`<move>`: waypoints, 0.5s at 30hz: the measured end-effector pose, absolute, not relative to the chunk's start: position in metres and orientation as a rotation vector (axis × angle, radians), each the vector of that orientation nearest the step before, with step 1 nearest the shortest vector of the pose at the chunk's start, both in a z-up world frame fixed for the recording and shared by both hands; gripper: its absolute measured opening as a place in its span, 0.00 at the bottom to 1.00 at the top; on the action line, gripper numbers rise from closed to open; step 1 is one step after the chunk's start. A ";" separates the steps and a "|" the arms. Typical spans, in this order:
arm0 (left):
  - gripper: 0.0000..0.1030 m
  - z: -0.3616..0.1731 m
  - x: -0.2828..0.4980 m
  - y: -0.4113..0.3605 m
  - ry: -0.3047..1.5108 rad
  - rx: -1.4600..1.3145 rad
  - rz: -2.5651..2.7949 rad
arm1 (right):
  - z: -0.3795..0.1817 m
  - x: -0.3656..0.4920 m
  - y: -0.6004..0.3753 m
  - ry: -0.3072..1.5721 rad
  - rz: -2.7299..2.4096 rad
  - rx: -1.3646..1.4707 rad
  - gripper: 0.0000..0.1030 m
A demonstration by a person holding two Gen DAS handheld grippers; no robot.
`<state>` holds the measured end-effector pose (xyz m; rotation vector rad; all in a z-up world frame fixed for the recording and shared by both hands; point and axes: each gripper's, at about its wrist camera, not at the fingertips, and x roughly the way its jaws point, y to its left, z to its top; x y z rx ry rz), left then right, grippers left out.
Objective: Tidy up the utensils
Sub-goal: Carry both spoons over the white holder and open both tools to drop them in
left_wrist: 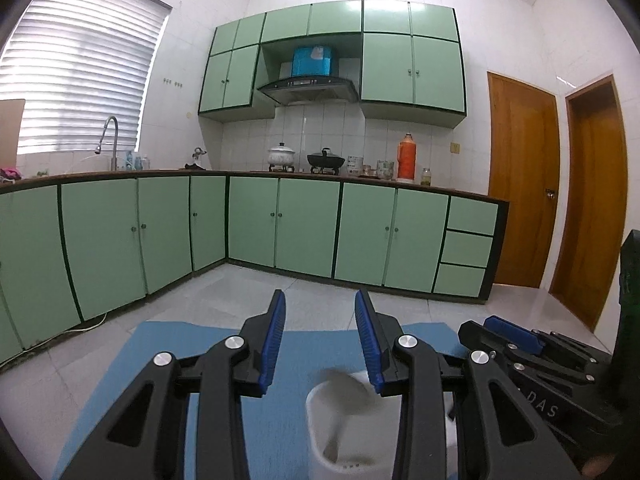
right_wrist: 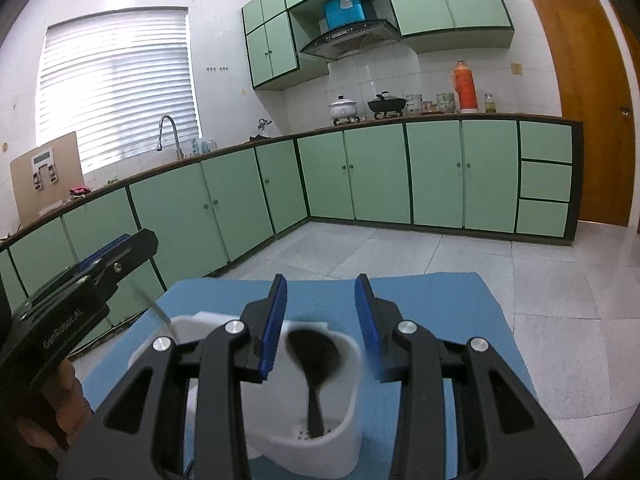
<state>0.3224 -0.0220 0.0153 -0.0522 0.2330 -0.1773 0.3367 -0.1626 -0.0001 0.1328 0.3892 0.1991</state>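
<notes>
Spoon (right_wrist: 316, 364) upright in white holder (right_wrist: 340, 448), below open right hand-held gripper (right_wrist: 321, 320).

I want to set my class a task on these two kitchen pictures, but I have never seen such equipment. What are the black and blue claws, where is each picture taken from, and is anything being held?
No robot here: a person holds a hand-operated two-finger gripper in each hand. Each picture comes from a wide-angle camera on one gripper, looking forward along its blue-padded fingers.

In the left wrist view the left gripper has its fingers spread, with nothing between them. The right gripper is spread and empty too.

Below both lies a blue mat, and on it stands a white utensil holder. A dark spoon stands in it, bowl end up, blurred. A thin pale stick at the holder's far-left rim is too blurred to identify.

Green cabinets fill the background.
</notes>
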 end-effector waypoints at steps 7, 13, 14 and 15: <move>0.59 0.018 0.302 -0.011 0.254 -0.066 -0.168 | 0.010 0.316 -0.171 0.376 0.197 0.158 0.47; 0.81 0.026 0.272 0.007 0.299 -0.086 -0.133 | 0.015 0.287 -0.180 0.395 0.145 0.152 0.67; 0.83 0.025 0.265 0.010 0.319 -0.082 -0.120 | 0.014 0.281 -0.182 0.405 0.133 0.144 0.68; 0.84 0.024 0.260 0.012 0.339 -0.077 -0.115 | 0.012 0.276 -0.183 0.413 0.127 0.137 0.70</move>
